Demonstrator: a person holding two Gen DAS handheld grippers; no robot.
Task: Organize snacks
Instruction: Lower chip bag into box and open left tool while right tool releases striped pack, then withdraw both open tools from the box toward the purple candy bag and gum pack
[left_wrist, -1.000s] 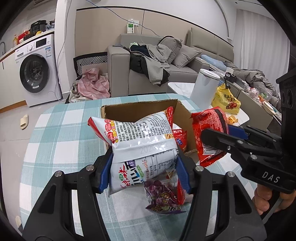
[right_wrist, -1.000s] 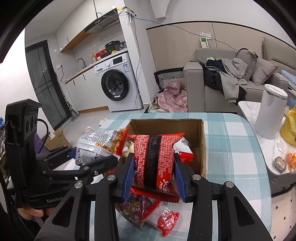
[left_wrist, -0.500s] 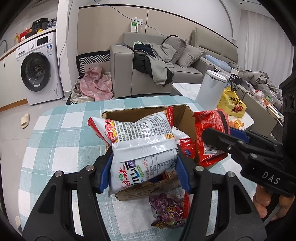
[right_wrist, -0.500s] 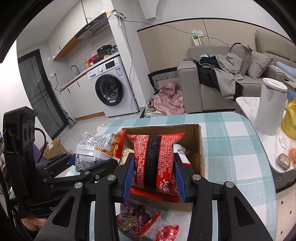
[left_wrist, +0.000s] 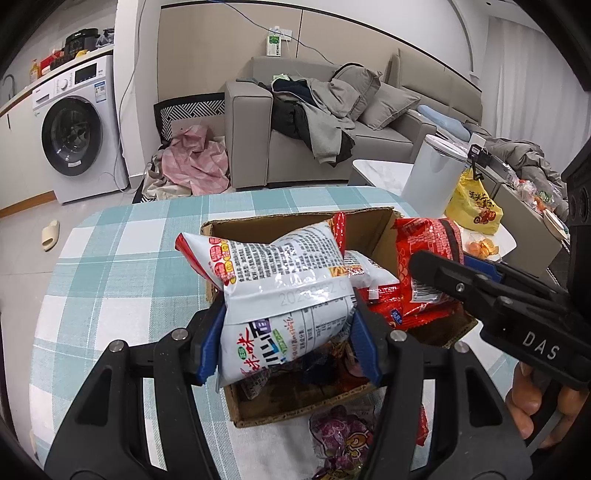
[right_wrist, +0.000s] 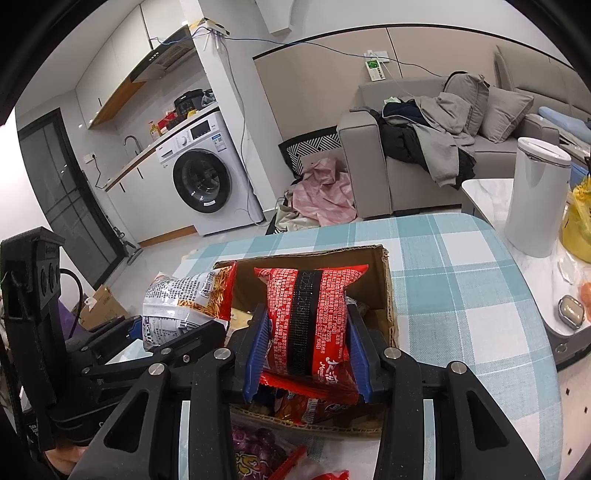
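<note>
Left wrist view. The work surface is a table with a teal-and-white checked cloth (left_wrist: 122, 266) in a living room; a sofa (left_wrist: 332, 147) and a washing machine (left_wrist: 74, 136) stand behind it. A cardboard box (left_wrist: 295, 408) sits open on the cloth. The left gripper (left_wrist: 286, 334) has its jaws clamped on the lower half of a white snack bag (left_wrist: 280, 280), which hangs above the near-left part of the box. The right gripper (left_wrist: 443, 273) enters from the right with a red snack bag (left_wrist: 424, 266) over the box's right side. A purple snack packet (left_wrist: 343, 439) lies on the cloth just outside the near wall.

Risk, as a judgement: the 2 bags are close together above 1 opening. If both are lowered at once, they may collide or wedge. The white bag is puffy; a release over the near wall could let it tip out onto the cloth.

Right wrist view. The same checked cloth runs to a white bin (right_wrist: 535, 199) at the right. The right gripper (right_wrist: 306, 336) has its jaws clamped on both sides of the red snack bag (right_wrist: 310, 314), upright above the box (right_wrist: 388, 295). Packets already lie inside beneath it. The left gripper is visible at the left, though its fingertips are not clearly separable here.

Risk, as a judgement: the box looks fairly full. A bag dropped upright may rest on the contents and protrude above the rim. Pressing it down could shift the lightweight box across the cloth.
</note>
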